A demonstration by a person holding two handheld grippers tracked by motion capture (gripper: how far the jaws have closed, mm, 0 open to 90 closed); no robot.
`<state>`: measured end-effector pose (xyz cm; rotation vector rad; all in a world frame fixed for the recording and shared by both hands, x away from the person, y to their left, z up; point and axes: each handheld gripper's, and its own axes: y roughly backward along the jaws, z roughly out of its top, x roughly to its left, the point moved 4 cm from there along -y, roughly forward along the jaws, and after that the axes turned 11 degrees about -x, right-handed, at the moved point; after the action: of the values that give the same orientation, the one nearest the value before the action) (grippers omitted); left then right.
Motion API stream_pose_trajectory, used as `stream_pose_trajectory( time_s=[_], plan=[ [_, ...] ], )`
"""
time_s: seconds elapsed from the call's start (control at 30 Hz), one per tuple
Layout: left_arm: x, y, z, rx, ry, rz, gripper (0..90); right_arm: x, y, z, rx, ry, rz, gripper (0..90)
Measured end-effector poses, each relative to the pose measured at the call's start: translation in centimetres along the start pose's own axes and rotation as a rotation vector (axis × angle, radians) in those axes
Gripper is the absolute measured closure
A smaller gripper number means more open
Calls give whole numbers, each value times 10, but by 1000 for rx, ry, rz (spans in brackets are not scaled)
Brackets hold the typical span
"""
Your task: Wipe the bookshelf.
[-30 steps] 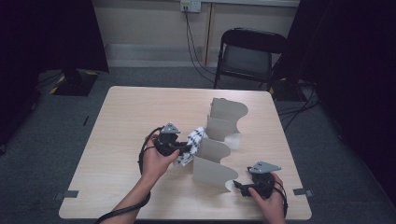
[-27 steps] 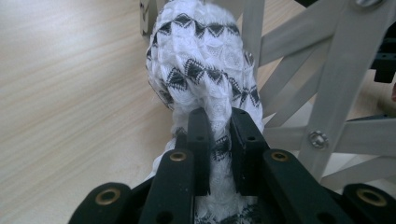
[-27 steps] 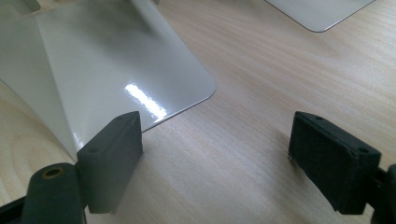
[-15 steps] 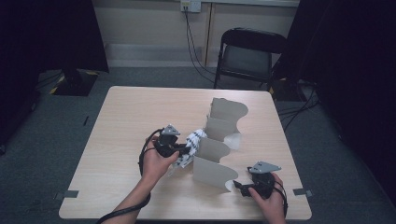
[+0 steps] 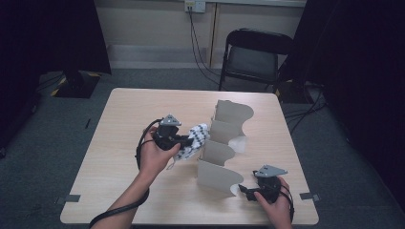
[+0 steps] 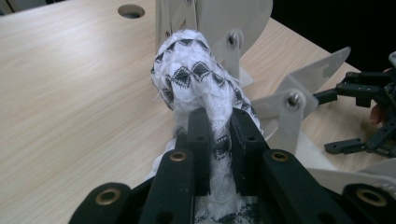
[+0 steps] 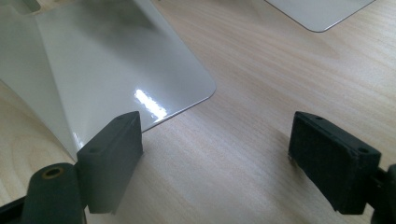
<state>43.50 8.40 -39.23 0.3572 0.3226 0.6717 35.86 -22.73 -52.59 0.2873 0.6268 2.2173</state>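
The left claw pinches a patterned sock lengthwise along its jaws, pointing at the white divider rack just ahead; the right claw gapes wide beside the rack's foot

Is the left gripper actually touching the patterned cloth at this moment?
Touching. The left gripper view shows the left gripper with both black jaws pinched on the white, black-patterned cloth, which bunches up between them.

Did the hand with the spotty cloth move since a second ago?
Yes. The left gripper, shut on the cloth, has lifted a little, judged against the white rack beside it; the cloth now hangs higher off the table.
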Motion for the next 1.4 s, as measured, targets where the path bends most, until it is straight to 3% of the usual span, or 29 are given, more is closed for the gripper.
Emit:
stream_pose_trajectory(
  time_s=[0.3, 0.4, 0.8, 1.07, 1.4],
  plan=[
    [-4, 13, 29, -58, -33, 11, 799, 0, 0, 0, -1, 1, -1, 165],
    [-7, 12, 31, -54, -38, 3, 799, 0, 0, 0, -1, 1, -1, 166],
    [-3, -7, 5, 16, -34, 20, 798, 0, 0, 0, 0, 0, 0, 166],
    [-2, -20, -17, 61, -26, 9, 798, 0, 0, 0, 0, 0, 0, 166],
    [1, -32, -39, 82, 15, 9, 797, 0, 0, 0, 0, 0, 0, 166]
  ],
)
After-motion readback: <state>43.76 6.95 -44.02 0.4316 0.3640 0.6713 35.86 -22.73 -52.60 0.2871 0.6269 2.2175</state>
